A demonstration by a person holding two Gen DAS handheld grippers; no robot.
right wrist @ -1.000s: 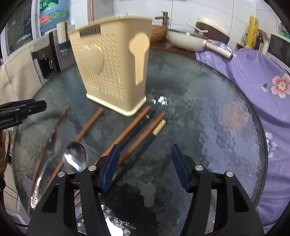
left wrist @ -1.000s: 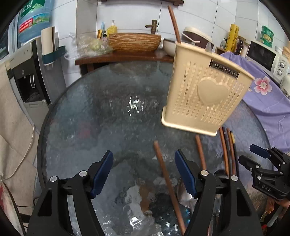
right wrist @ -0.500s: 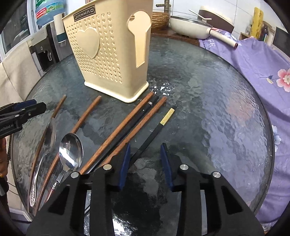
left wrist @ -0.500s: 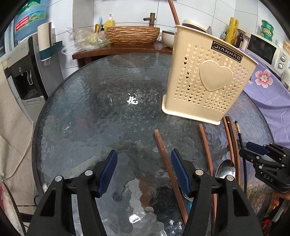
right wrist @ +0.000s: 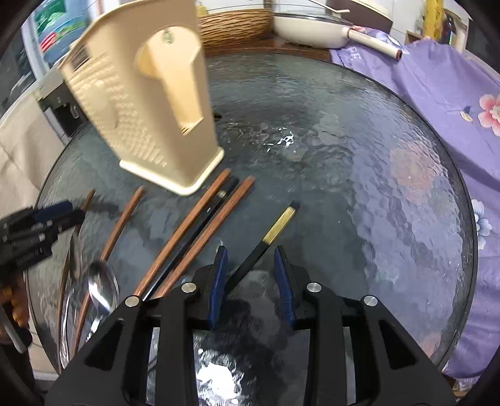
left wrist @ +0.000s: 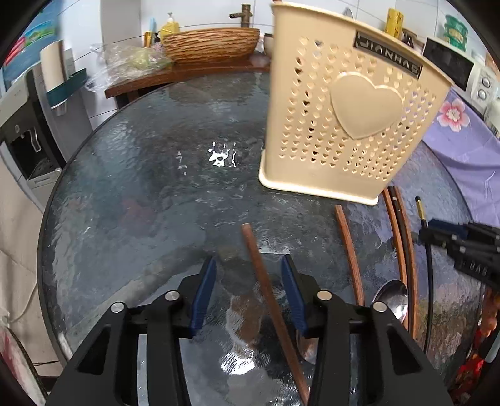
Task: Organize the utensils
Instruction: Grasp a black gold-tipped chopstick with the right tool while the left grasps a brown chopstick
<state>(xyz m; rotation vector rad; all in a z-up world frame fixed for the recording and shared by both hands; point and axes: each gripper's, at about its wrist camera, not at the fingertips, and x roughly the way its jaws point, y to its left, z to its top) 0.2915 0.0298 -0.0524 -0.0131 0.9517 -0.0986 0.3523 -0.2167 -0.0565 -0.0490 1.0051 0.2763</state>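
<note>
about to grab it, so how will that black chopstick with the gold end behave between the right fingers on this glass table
The black chopstick looks thin, straight and rigid, so it should lift stiffly and weigh little. It lies flat on the smooth glass table, so it may slide or roll if nudged. The right gripper straddles it far from the middle, so the long end will probably droop.

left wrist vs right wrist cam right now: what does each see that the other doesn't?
Left wrist only: the left gripper straddling a wooden handle, the holder's heart face, a microwave.
Right wrist only: the right gripper straddling a black gold-banded chopstick, the holder's side slot, a white pan.
Both: beige utensil holder, glass table, spoon, wooden chopsticks, purple cloth.
</note>
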